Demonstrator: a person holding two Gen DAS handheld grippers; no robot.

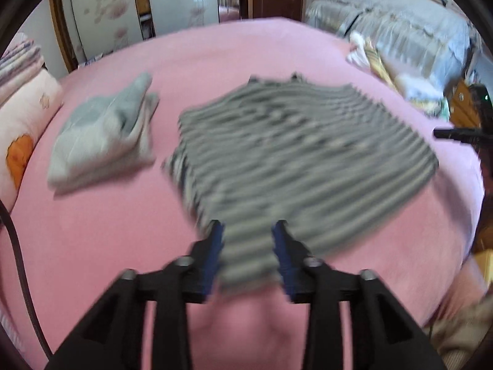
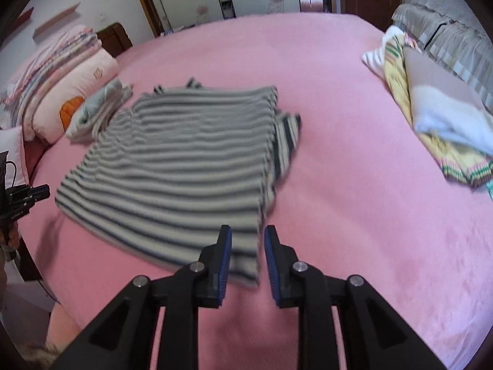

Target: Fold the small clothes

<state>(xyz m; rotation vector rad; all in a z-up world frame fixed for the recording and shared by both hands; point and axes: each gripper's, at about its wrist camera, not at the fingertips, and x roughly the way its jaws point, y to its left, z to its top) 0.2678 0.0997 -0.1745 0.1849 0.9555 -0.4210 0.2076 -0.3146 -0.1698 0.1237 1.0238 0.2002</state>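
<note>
A striped shirt [image 2: 172,160] is spread flat on the pink bed [image 2: 354,200], its near hem lying just in front of both grippers. It is read as a thin knit: light, soft and limp, likely to sag and drag rather than keep any shape when lifted, and likely to cling a little to the fleecy cover. One sleeve [image 2: 285,141] appears tucked or bunched along the shirt's right edge; the far neckline is too blurred to be made out.

The left gripper [image 1: 248,226] is seen with its jaws parted to a moderate gap above the near hem, cloth lying beneath the gap but not pinched. The right gripper [image 2: 245,231] is seen with its jaws narrowly apart just at the shirt's near right corner, again with nothing clamped between the blue pads.

A good hold would be expected at the two near hem corners, taken through both layers so that the fabric is carried evenly toward the neckline; a grip in mid-panel would probably only raise a peak.

No containers are in view. A folded grey garment [image 1: 101,141] lies beside the shirt on the bed, apart from it, and a loose heap of unfolded clothes [image 2: 431,114] rests near the bed's far right edge. Stacked pillows [image 2: 61,86] are set at the bed's left side.
</note>
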